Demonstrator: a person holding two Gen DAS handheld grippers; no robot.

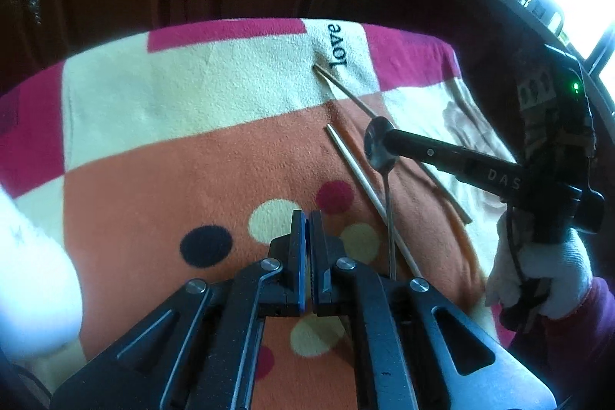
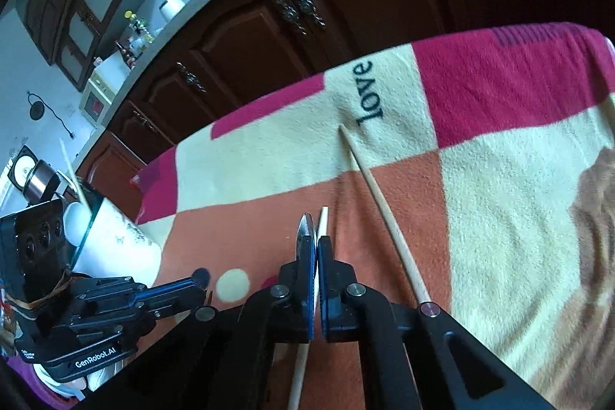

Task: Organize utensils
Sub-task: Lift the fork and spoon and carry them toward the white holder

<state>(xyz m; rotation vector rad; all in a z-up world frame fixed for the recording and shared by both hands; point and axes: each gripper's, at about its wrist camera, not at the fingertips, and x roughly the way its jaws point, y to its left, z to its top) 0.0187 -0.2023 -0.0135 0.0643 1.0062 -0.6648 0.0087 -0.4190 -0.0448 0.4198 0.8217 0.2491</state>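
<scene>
Your left gripper (image 1: pixel 306 218) points steeply down over the orange patch of the blanket (image 1: pixel 192 156), its jaws pressed together with nothing between them, the tips above the cream and pink dots. From the right wrist view the same tool reaches in from the lower left, low over the cloth.

Your right gripper (image 2: pixel 317 241) has its jaws clamped on the bowl of a metal spoon (image 1: pixel 378 145). In the right wrist view the bowl's thin edge sticks up just past the left fingertip. In the left wrist view that gripper comes in from the right as a dark bar angled down and to the left, your white-gloved hand (image 1: pixel 546 275) wrapped around its grip, a dark red sleeve at the wrist. The spoon's handle runs from the bowl toward the camera; whether it is clear of the blanket I cannot tell.

Two chopsticks lie on the blanket. The near chopstick (image 2: pixel 321 229) passes just beside and under your right gripper's tips, crossing the spoon handle in the left view. The far chopstick (image 2: pixel 378 202) lies to its right, its far tip just below the printed word "love" (image 2: pixel 369 93). Dark wooden cabinet doors (image 2: pixel 250 37) stand behind the blanket
</scene>
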